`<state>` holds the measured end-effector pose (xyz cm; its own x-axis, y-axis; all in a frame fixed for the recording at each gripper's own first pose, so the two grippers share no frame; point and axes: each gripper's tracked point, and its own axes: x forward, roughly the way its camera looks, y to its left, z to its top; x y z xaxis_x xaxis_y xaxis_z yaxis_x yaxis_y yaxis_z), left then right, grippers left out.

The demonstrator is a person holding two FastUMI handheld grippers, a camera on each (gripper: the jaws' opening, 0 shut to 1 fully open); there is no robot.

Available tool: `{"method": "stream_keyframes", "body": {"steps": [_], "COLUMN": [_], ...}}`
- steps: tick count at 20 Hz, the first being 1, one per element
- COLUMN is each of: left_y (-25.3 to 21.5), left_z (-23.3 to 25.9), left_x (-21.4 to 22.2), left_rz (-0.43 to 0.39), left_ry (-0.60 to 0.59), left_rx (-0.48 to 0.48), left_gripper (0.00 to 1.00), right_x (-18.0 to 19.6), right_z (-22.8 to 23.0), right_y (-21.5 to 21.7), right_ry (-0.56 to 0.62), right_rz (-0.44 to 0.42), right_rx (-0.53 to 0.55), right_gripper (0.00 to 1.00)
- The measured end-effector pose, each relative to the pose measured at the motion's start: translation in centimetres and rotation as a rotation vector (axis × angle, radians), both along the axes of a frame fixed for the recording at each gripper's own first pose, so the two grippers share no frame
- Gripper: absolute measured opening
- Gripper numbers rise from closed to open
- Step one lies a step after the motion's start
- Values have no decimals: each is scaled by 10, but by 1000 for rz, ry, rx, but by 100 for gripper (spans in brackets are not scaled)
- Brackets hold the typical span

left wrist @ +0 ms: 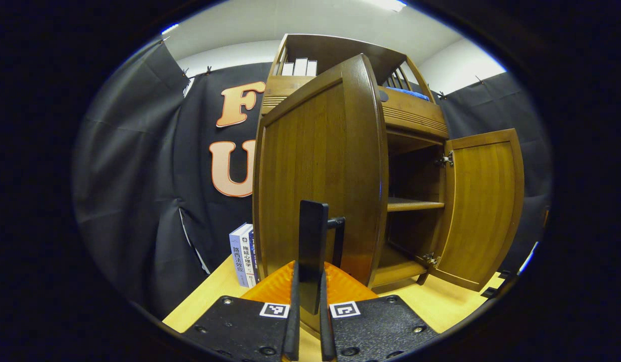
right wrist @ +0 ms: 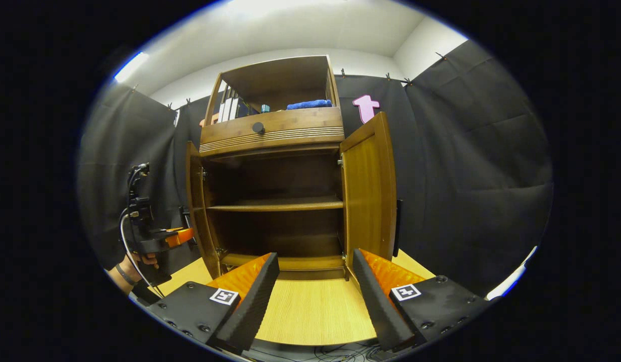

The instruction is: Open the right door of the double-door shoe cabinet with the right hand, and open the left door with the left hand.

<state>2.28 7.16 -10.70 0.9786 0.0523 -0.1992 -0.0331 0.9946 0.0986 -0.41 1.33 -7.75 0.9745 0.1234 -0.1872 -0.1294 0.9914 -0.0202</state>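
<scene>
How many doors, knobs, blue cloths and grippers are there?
Doors: 2, left door and right door, both open
Knobs: 1, drawer knob
Blue cloths: 1, cloth on the top shelf
Grippers: 2, left gripper and right gripper
Total: 6

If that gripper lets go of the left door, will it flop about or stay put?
Probably stays put: the left door looks like a stiff wooden panel on metal hinges like the right door's. It likely swings smoothly when pushed. The left gripper is shut on its handle.
</scene>
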Motion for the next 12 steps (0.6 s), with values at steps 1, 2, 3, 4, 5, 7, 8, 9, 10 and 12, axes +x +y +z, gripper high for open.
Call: {"method": "stream_keyframes", "body": {"steps": [1, 2, 3, 4, 5, 7, 8, 9, 10, 12], "left_y": [3, 8, 13, 16, 19, 27, 30, 34, 37, 47], "left_z": [2, 3, 4, 5, 5, 10, 11, 12, 12, 16], "left_x": [-2, -4, -6, -8, -11, -11, -13, -14, -15, -18], "left_rz": [-17, -26, -29, -32, -38, -68, -82, -90, -91, -90], "left_ry": [-8, -15, -20, -22, -23, -32, -33, -29, -28, -36], "left_rx": [2, 3, -4, -9, -7, 13, 16, 7, -11, -35], "left_gripper": [16, 15, 15, 15, 15, 17, 15, 15, 15, 13], "right_x": [1, 2, 2, 3, 4, 4, 4, 4, 5, 5], "right_z": [0, 0, -1, -2, -2, -2, -2, -1, -1, -1], "right_y": [1, 2, 2, 1, 0, 0, 0, -2, -3, -5], "right_ry": [0, -1, -1, 0, 0, 2, 2, 2, 2, 0], "right_rz": [3, 5, 6, 5, 3, 0, 1, 0, 0, -2], "right_rx": [1, 4, 6, 9, 11, 11, 7, 2, -1, 5], "right_gripper": [95, 95, 89, 89, 95, 89, 89, 89, 89, 89]}}
